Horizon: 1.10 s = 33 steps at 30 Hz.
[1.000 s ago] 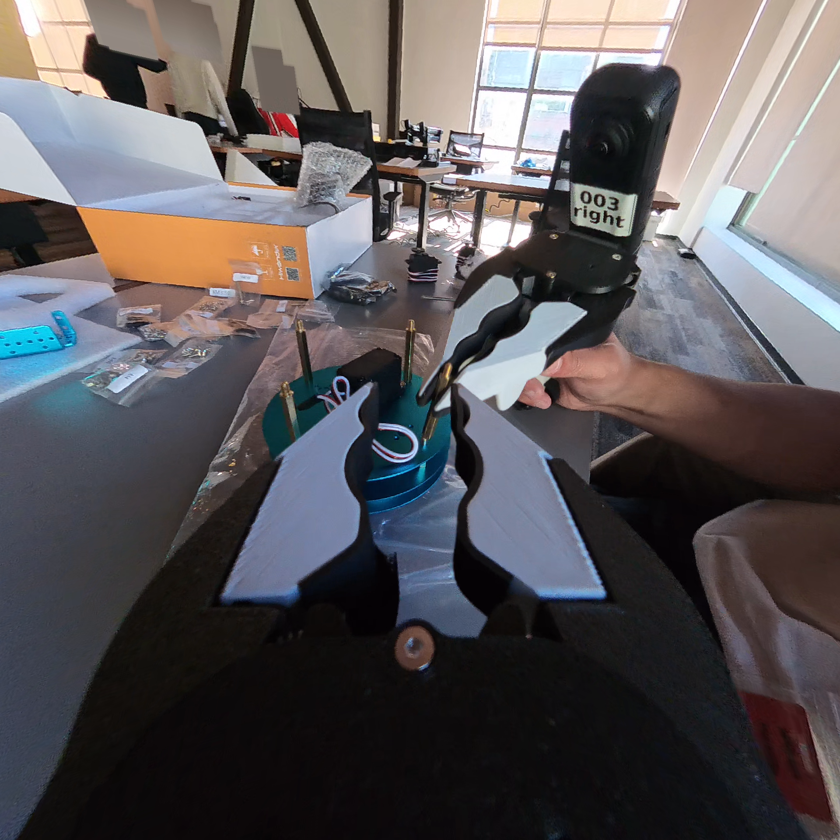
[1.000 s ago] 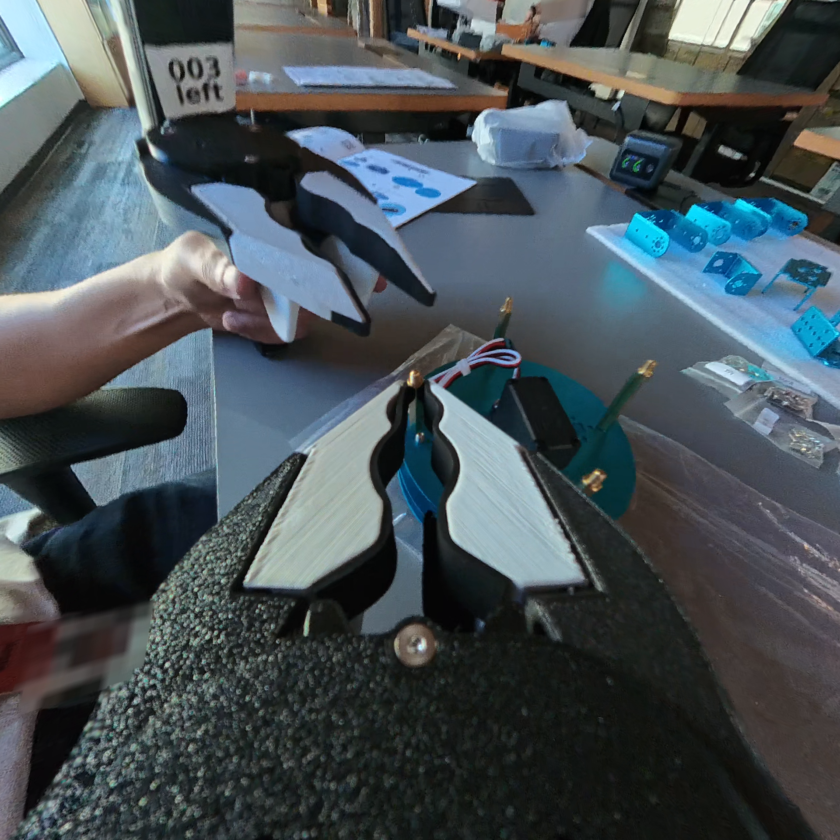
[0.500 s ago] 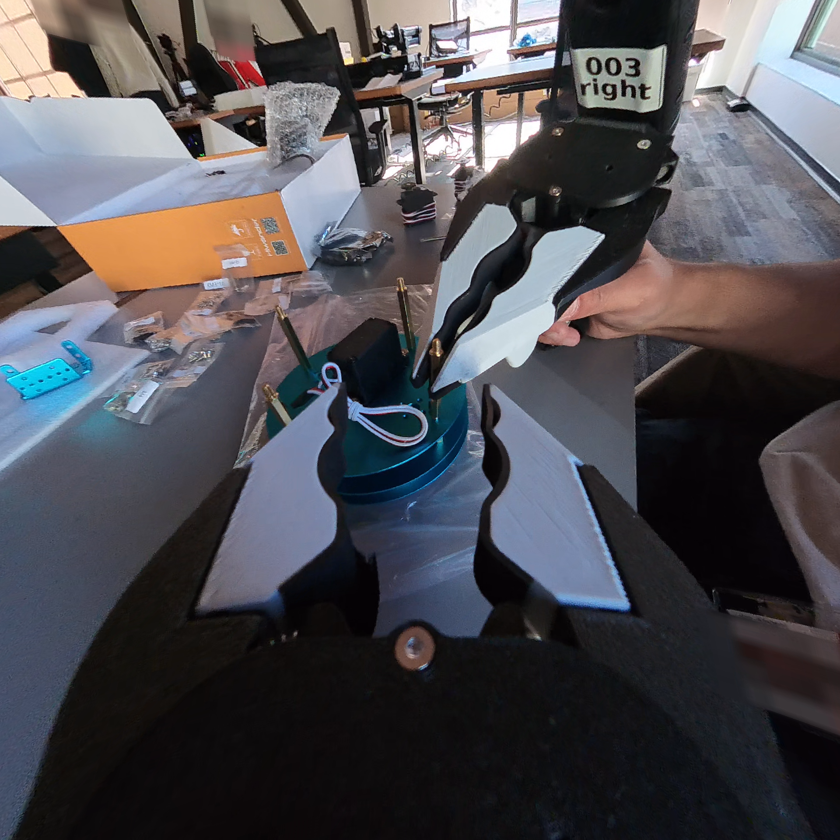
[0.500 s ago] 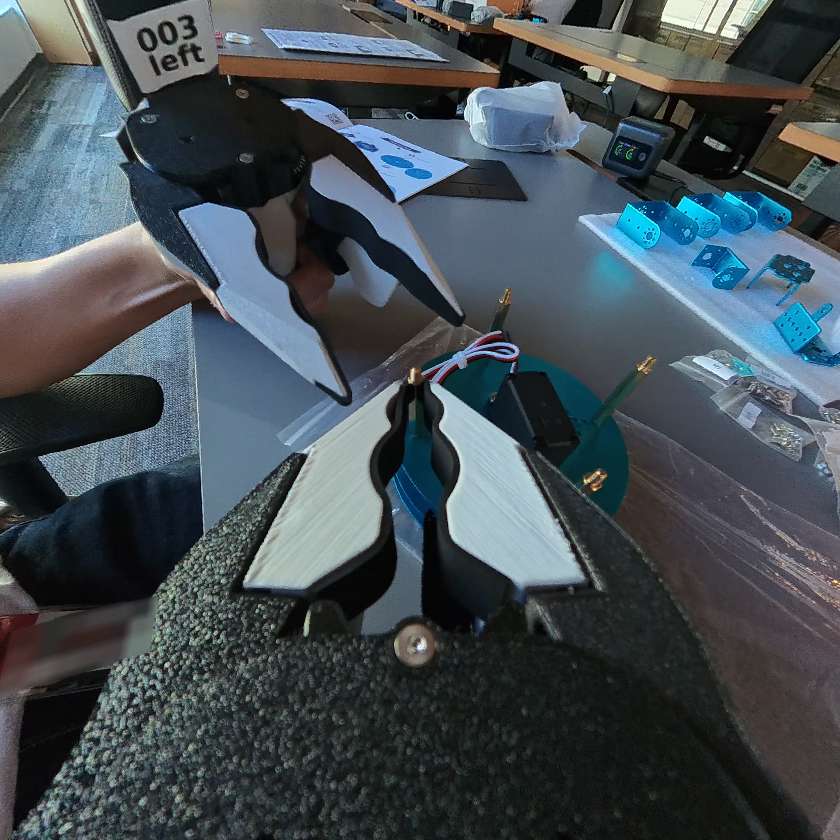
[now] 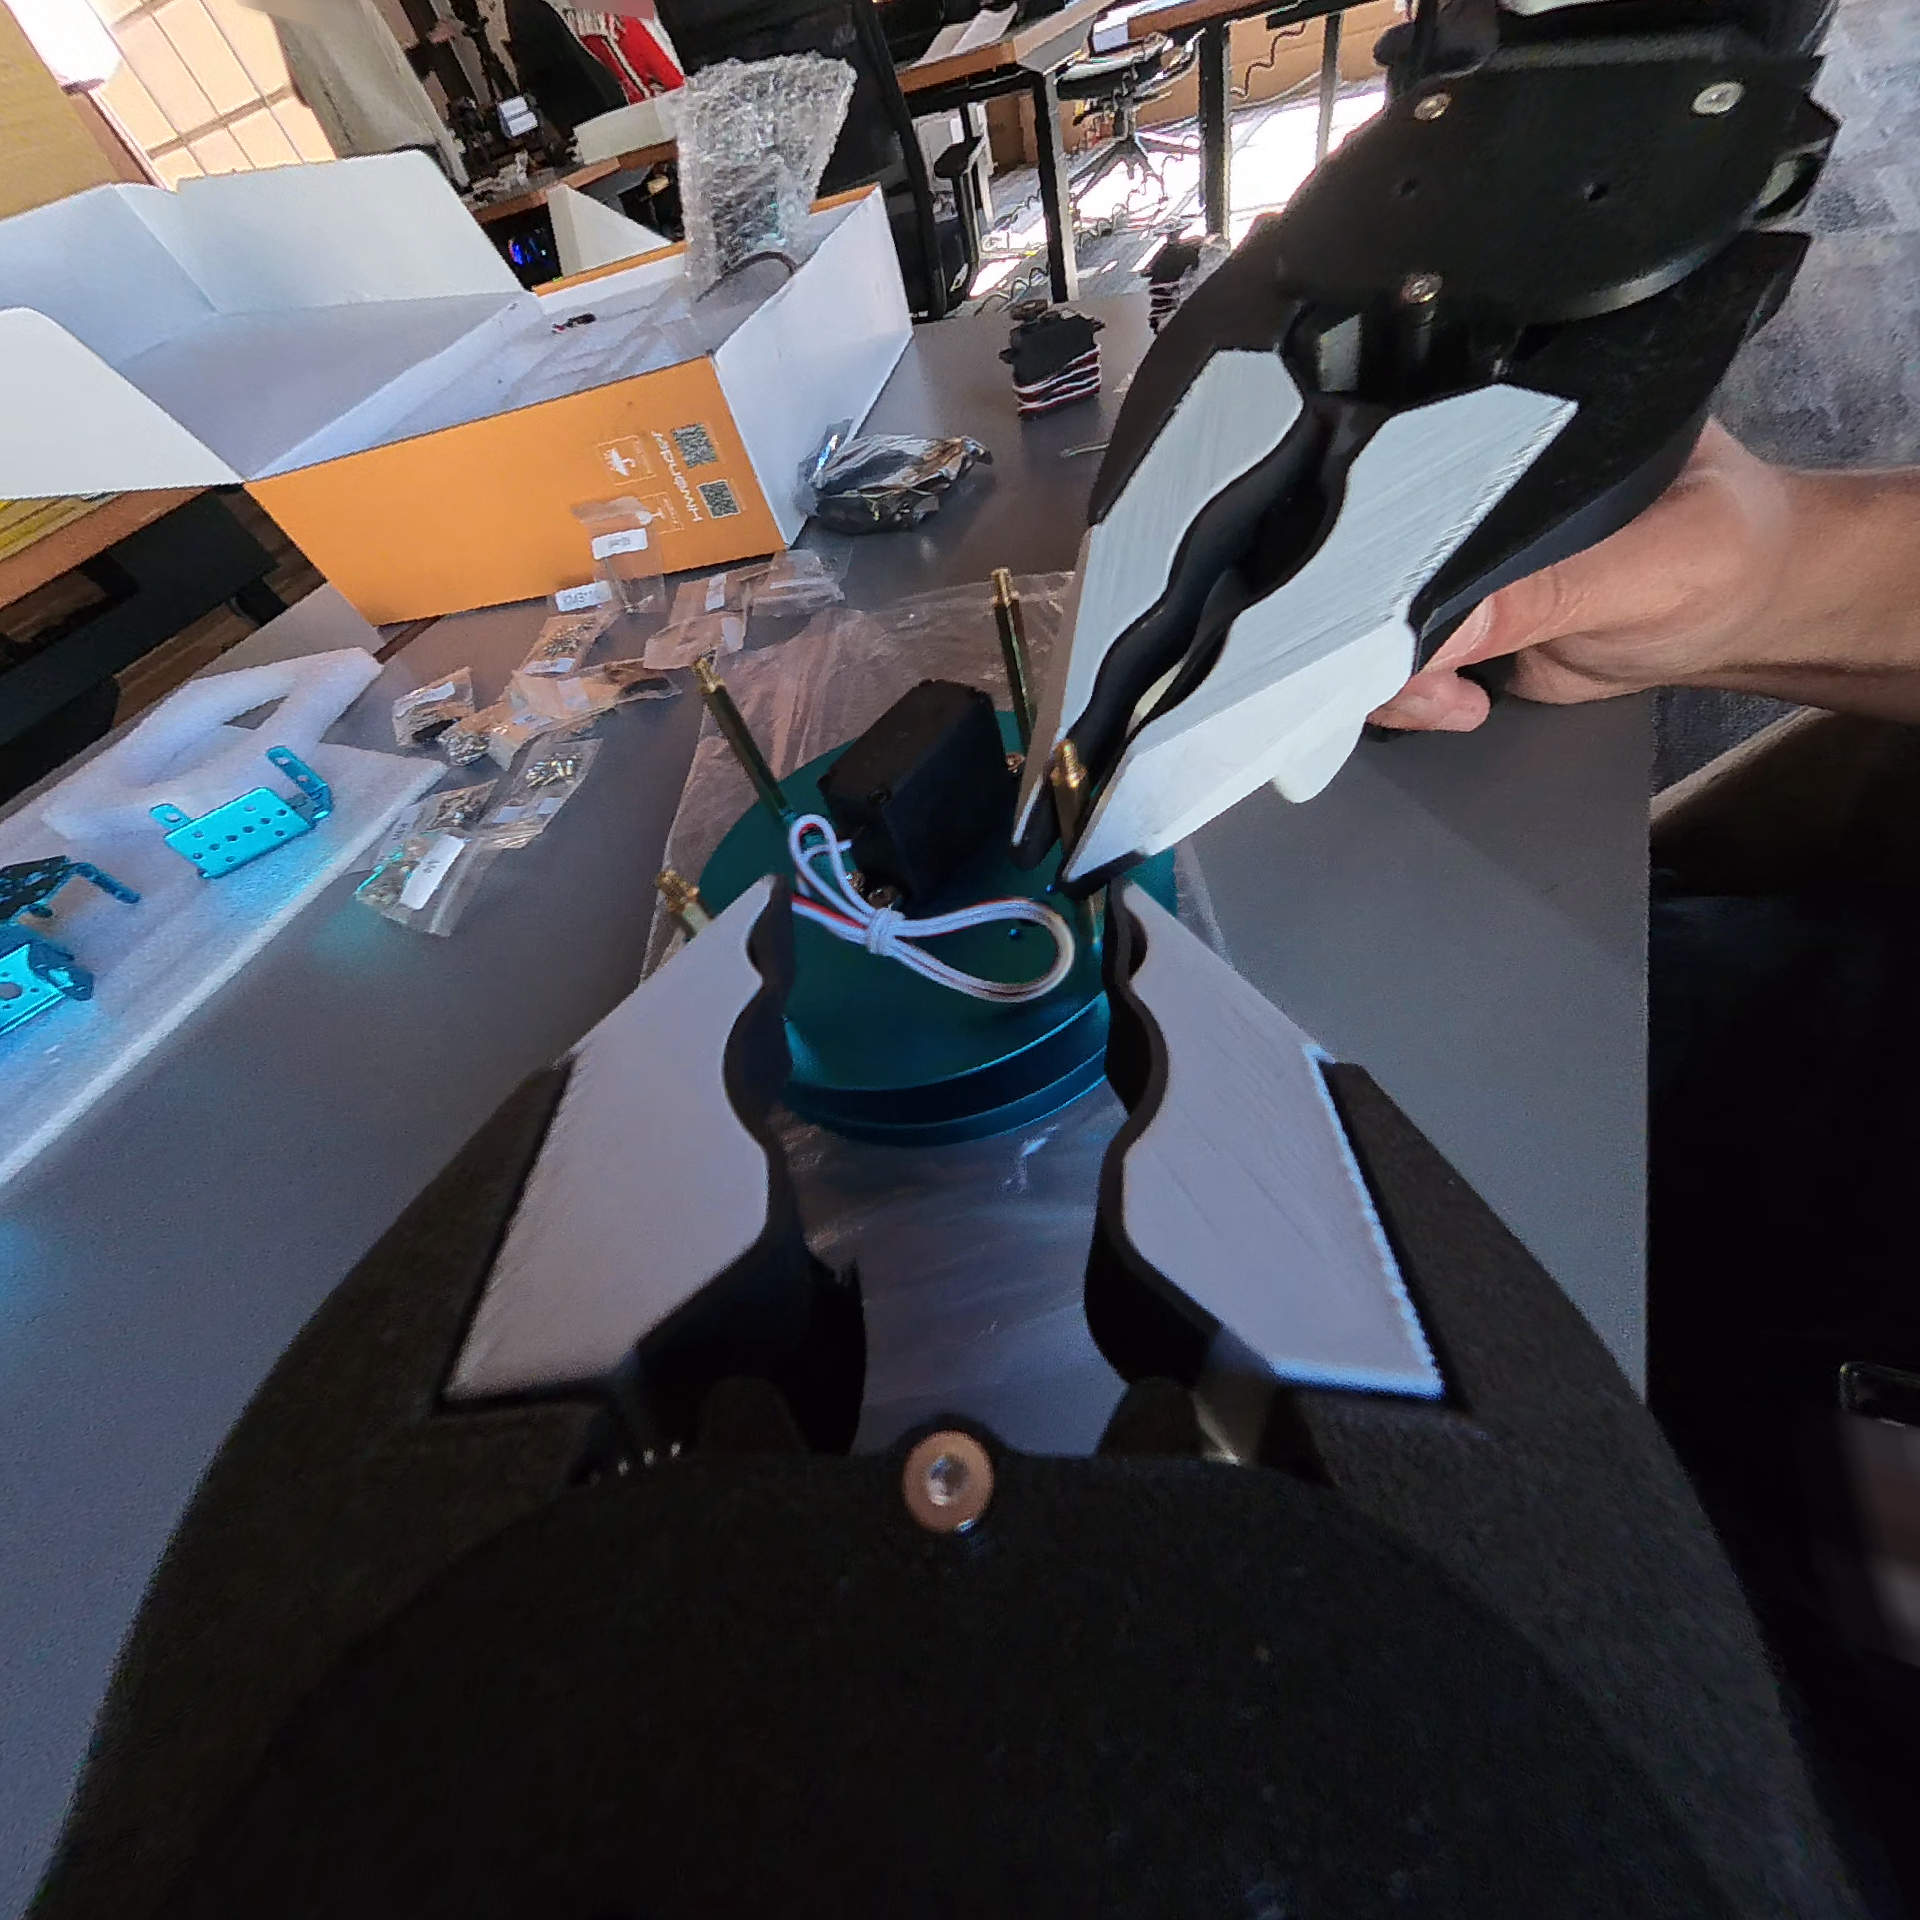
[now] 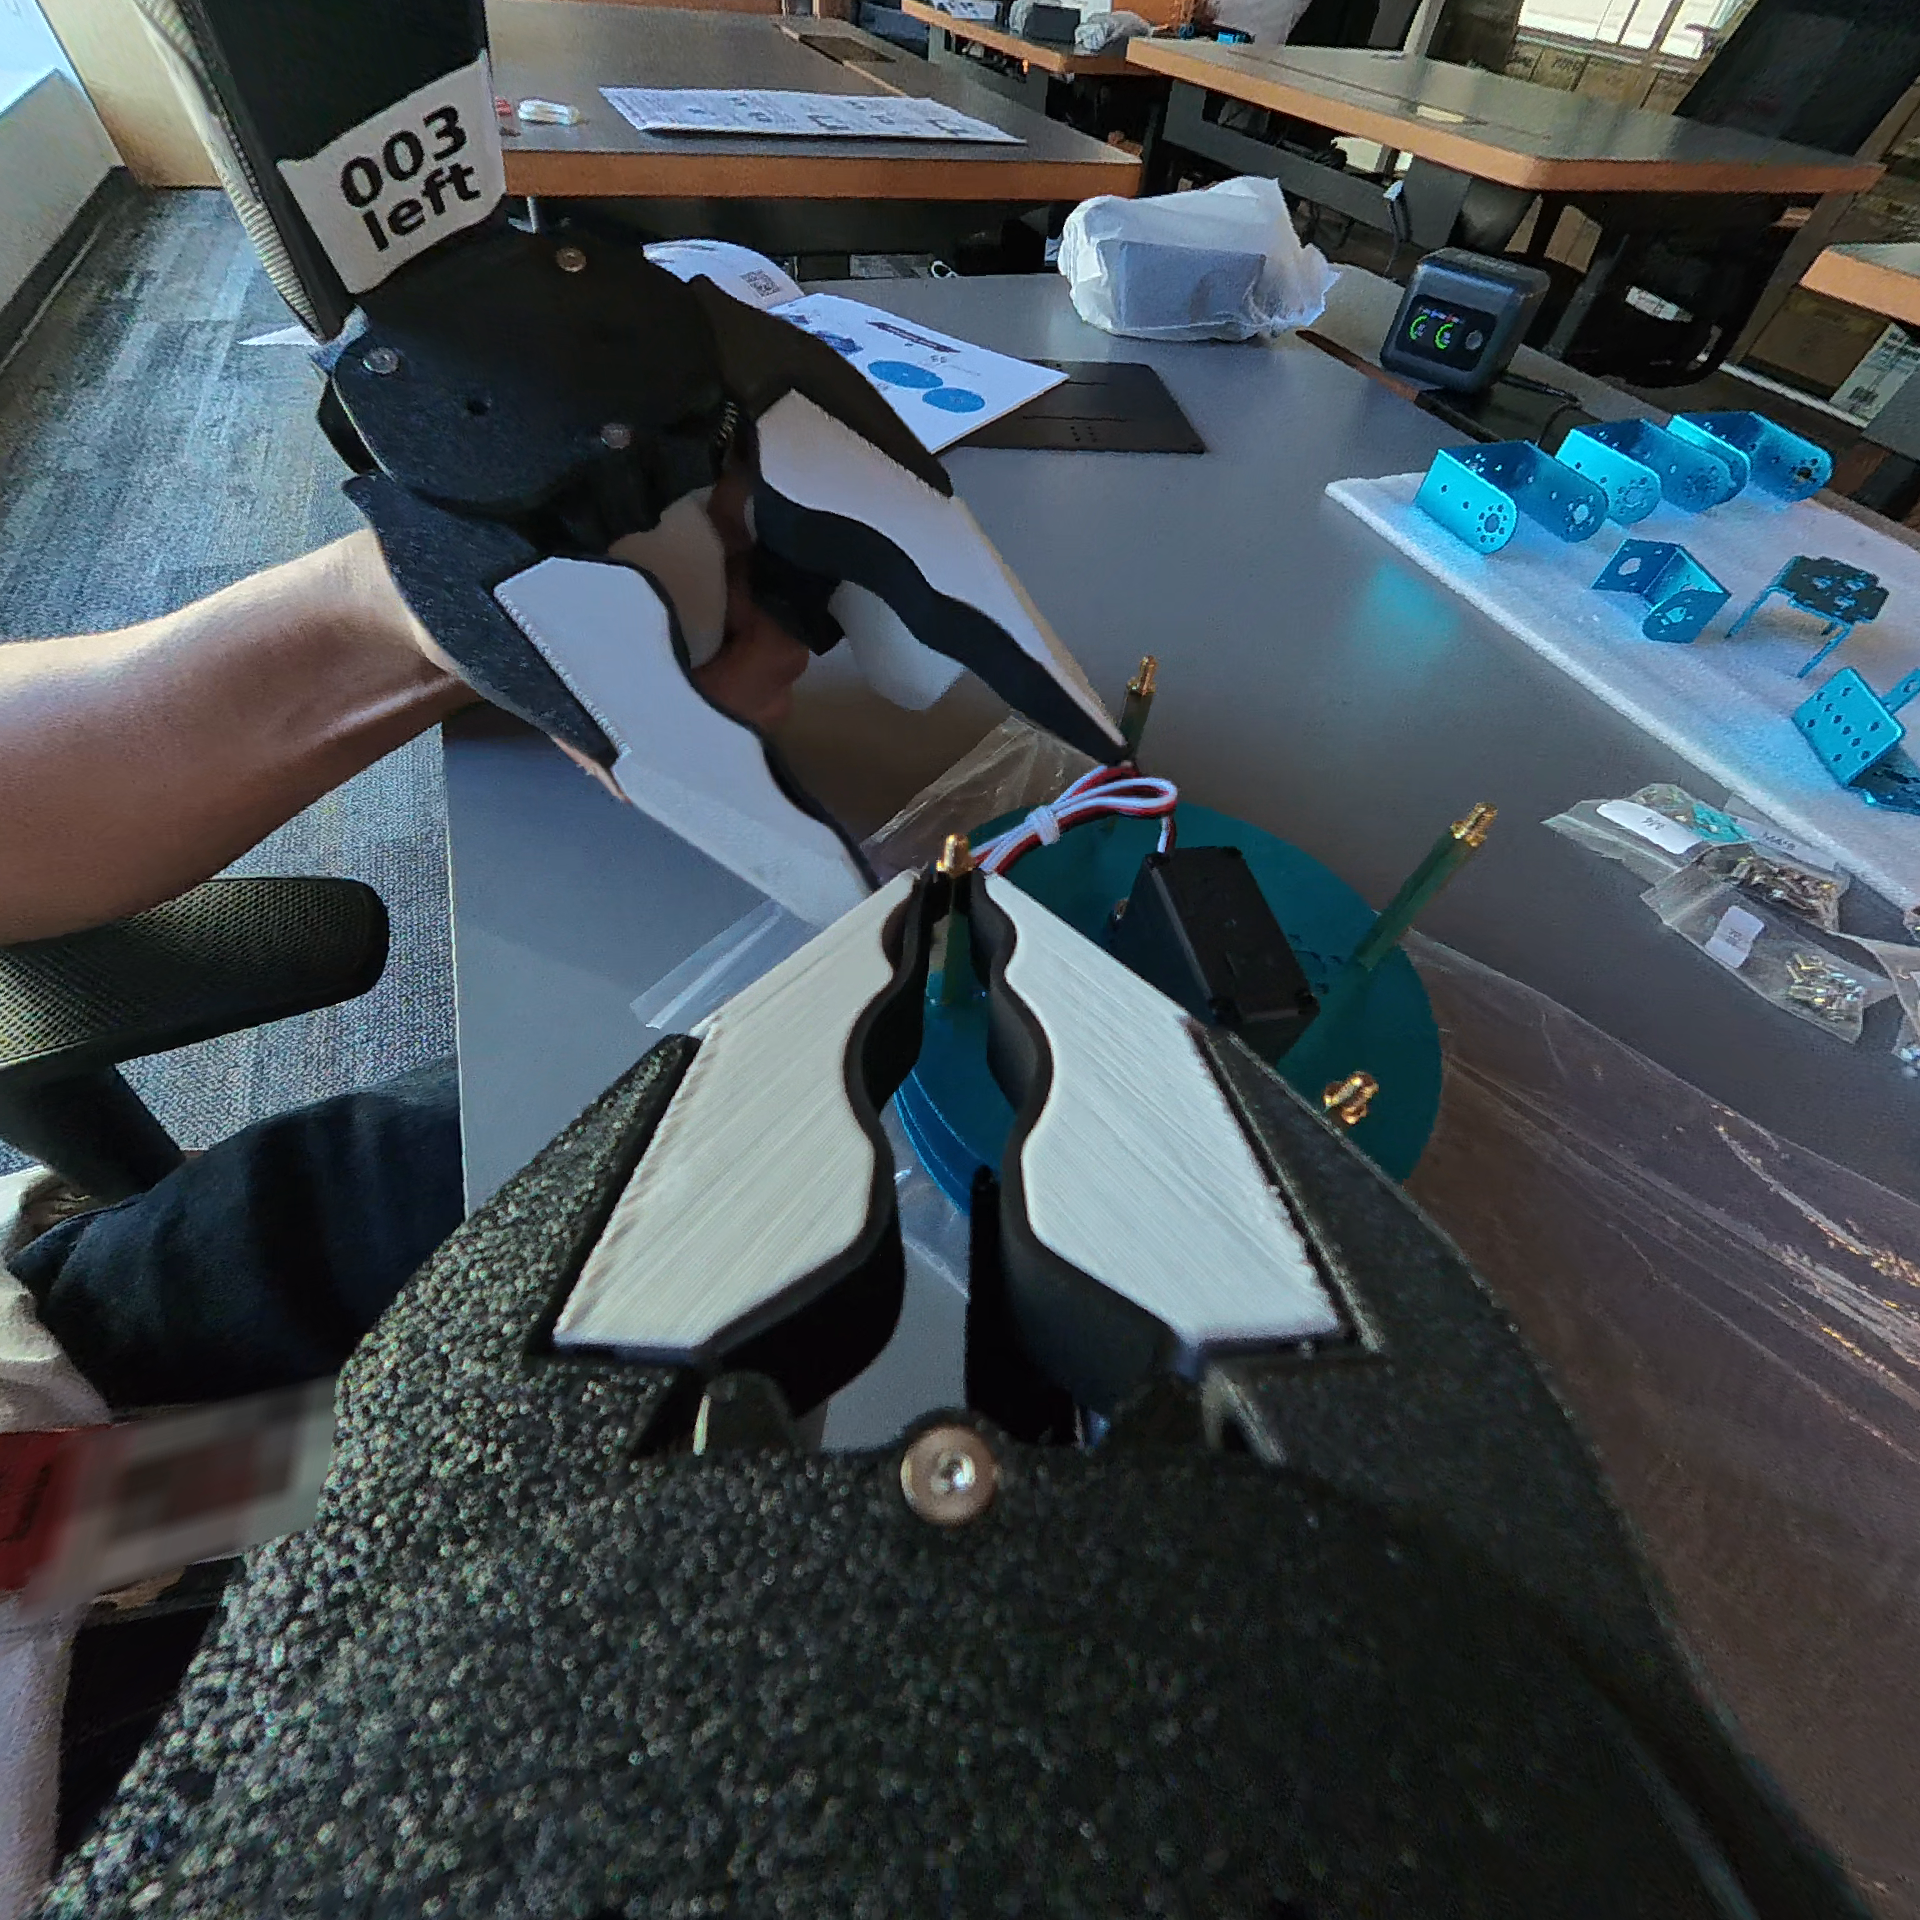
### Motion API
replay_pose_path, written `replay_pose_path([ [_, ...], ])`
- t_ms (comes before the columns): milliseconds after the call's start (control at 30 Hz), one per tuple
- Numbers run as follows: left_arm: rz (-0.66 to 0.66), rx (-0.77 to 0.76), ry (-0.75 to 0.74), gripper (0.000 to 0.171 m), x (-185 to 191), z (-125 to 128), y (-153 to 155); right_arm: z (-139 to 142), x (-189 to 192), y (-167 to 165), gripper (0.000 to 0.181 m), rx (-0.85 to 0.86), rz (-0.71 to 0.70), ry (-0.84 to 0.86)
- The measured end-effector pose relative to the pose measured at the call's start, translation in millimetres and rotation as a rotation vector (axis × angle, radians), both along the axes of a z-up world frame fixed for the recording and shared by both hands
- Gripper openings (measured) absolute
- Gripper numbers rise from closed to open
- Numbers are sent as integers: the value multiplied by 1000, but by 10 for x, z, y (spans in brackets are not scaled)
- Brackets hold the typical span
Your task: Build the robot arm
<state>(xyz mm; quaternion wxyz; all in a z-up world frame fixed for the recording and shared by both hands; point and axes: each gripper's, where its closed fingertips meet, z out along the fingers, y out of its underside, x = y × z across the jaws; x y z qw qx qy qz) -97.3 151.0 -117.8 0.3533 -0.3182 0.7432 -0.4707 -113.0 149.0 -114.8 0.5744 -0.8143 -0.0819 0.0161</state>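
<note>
Brass standoff (image 6: 954, 883) sits clamped between the tips of the right gripper (image 6: 951, 883), near the rim of a teal round base (image 5: 935, 1029) that lies on a clear plastic sheet (image 5: 956, 1226) close to the near edge of the grey table (image 5: 260, 1091). The left gripper (image 5: 940, 914) hovers just before that base with its jaws spread wide and nothing between them. On the base stand a black servo block (image 5: 914, 790), a bundled red-and-white wire (image 5: 935, 945) and three more brass standoffs (image 5: 727, 727). Toward the far left corner sits an open orange and white box (image 5: 499, 499) with bubble wrap (image 5: 758, 135) in it; small bags of screws (image 5: 499, 758) and blue metal brackets (image 5: 244, 826) on white foam lie along the left edge. In the right wrist view, more blue brackets (image 6: 1621, 483), a paper sheet (image 6: 935, 374) and a small black device (image 6: 1465, 322) sit farther across the table
</note>
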Motion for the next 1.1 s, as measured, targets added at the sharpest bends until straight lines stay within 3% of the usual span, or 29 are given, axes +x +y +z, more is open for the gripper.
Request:
replay_pose_path([
  [233, -32, 30, -29, 55, -58, 3, -53, -6, -2, 12, 6, -2, -2, -9],
  [533, 18, 25, 0, 56, 3, -25, 60, -9, 3, 13, 6, 0, -14, -30],
  [733, -21, 57, -17, 57, -17, -35, -63, -39, -18, 20, 5, -15, -9, -57],
  [1100, 6, 18, -19, 57, -61, 9, 111, -13, 14, 13, 7, 1, -26, -54],
])
